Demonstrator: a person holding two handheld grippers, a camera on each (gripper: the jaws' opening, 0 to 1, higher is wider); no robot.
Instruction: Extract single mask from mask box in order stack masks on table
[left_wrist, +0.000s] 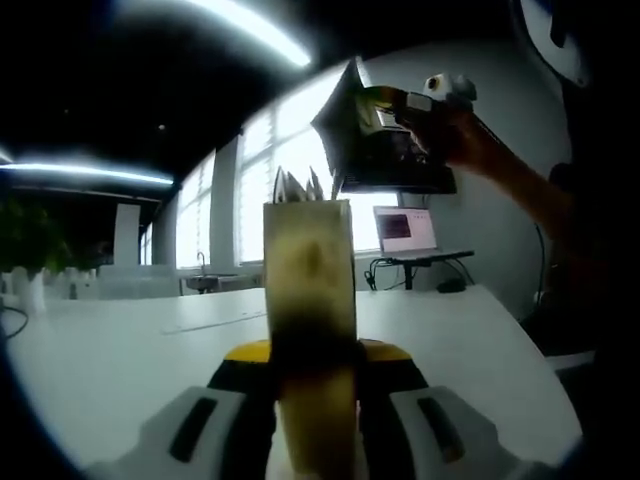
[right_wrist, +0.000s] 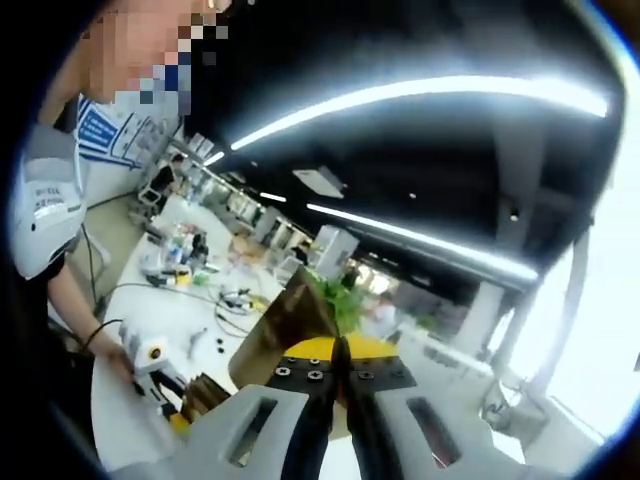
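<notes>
While the left gripper (left_wrist: 312, 420) clamps the upright cardboard mask box (left_wrist: 308, 300) over the white table (left_wrist: 120, 350), right gripper (right_wrist: 340, 395) pinched shut on a thin, dark, creased mask (right_wrist: 285, 325), raised well above the box.

No legible text, label, brand, number or sign appears in either view. In the left gripper view, the lit laptop screen (left_wrist: 403, 228) standing beyond the mask box (left_wrist: 308, 290) shows a pale page with marks too small to read. In the right gripper view, the person's white shirt (right_wrist: 75, 170) carries blue print, and its sleeve bears a small dark line of characters; both are blurred beyond reading.
</notes>
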